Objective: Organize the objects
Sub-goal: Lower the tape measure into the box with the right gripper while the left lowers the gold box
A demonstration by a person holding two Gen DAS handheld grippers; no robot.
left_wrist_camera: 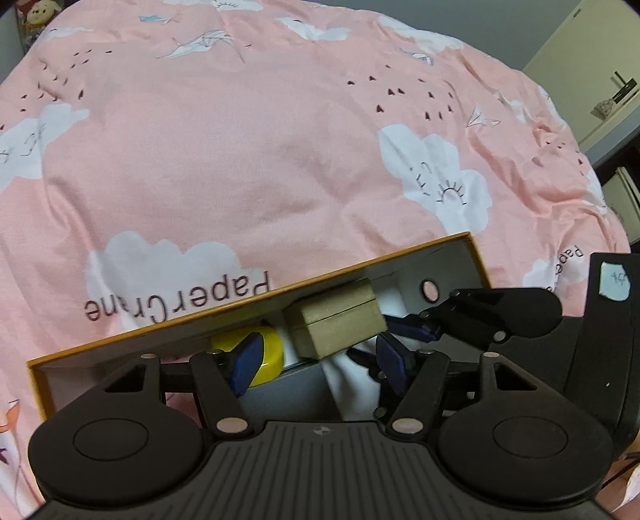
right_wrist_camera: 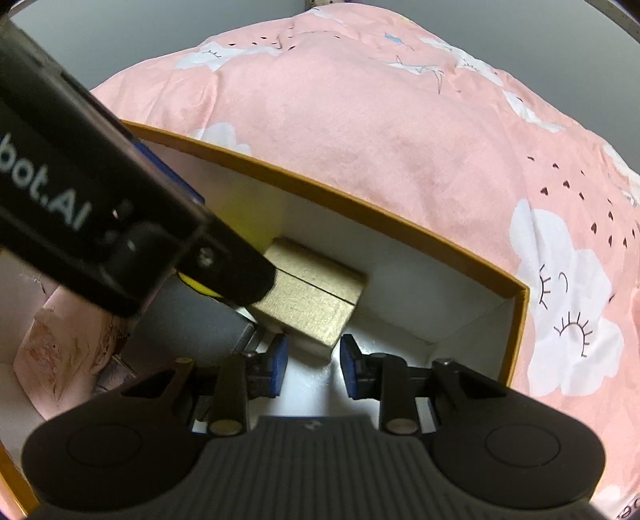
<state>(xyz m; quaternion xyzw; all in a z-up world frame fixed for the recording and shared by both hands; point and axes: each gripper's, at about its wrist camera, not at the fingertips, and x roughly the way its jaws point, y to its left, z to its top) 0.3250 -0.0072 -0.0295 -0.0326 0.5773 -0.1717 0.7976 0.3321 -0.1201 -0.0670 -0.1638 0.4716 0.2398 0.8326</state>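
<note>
An orange-rimmed cardboard box (left_wrist_camera: 256, 300) with a white inside lies on a pink bedspread; its rim also shows in the right wrist view (right_wrist_camera: 360, 208). Inside it lie a small gold box (left_wrist_camera: 336, 320), seen too in the right wrist view (right_wrist_camera: 312, 296), a yellow-capped grey cylinder (left_wrist_camera: 268, 352) and a pink packet (right_wrist_camera: 60, 344). My left gripper (left_wrist_camera: 320, 362) is open over the box, with the gold box just beyond its fingertips. My right gripper (right_wrist_camera: 314, 366) is open just short of the gold box's near corner. The left gripper's body crosses the right wrist view.
The pink cloud-print bedspread (left_wrist_camera: 240, 160) fills the space around the box. A cream cabinet (left_wrist_camera: 592, 60) stands at the far right, and a plush toy (left_wrist_camera: 40, 12) sits at the far left corner. The box wall (right_wrist_camera: 512, 328) stands close on my right gripper's right.
</note>
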